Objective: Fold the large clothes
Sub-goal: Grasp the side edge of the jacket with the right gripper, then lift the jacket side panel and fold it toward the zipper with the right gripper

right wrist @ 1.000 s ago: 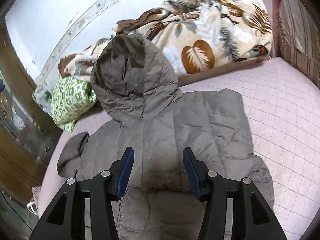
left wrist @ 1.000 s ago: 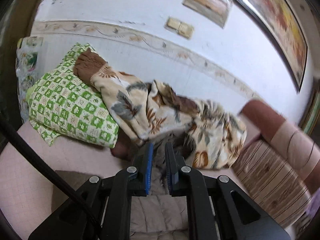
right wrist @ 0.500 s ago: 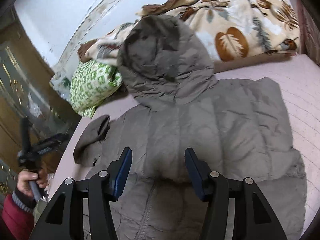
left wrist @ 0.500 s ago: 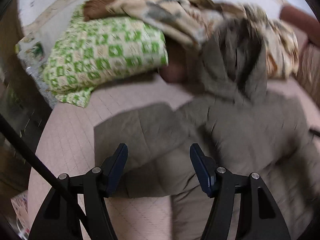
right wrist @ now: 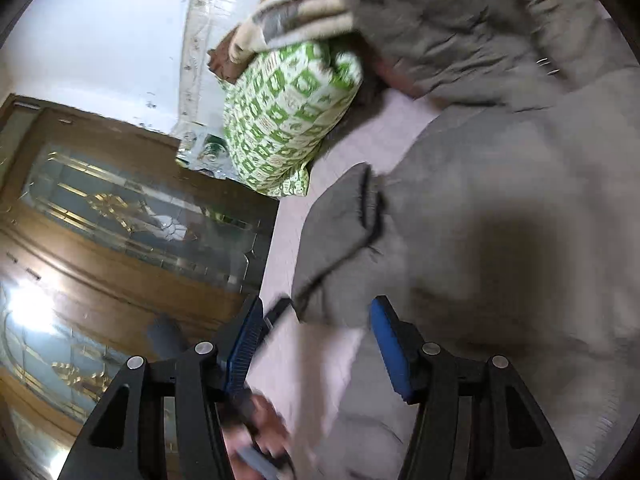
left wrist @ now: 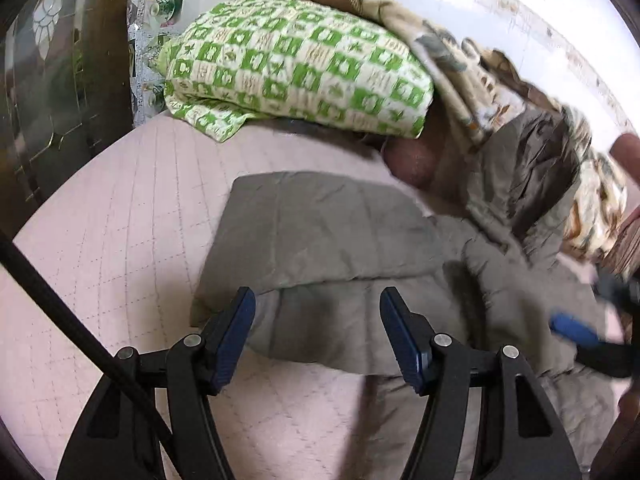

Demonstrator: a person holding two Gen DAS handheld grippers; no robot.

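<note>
Now both claws hover spread over the grey hooded jacket [left wrist: 344, 240].
Left gripper [left wrist: 318, 336] gapes empty above the folded sleeve [left wrist: 320, 224]; right gripper [right wrist: 316, 344] likewise (blurred view), nothing pinched. Jacket lies flat on the pink quilted bed [left wrist: 112, 216], hood against the green checked pillow [left wrist: 296, 64] and leaf-print blanket [left wrist: 452, 68].

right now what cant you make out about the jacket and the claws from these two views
- Jacket lower hem: cut off by the bottom edge, both views.
- Hood: blurred, its top against the leaf-print blanket.
- Right claw: smeared at the left view's right edge.
- Hand: blurred behind the right claw's left finger.
</note>
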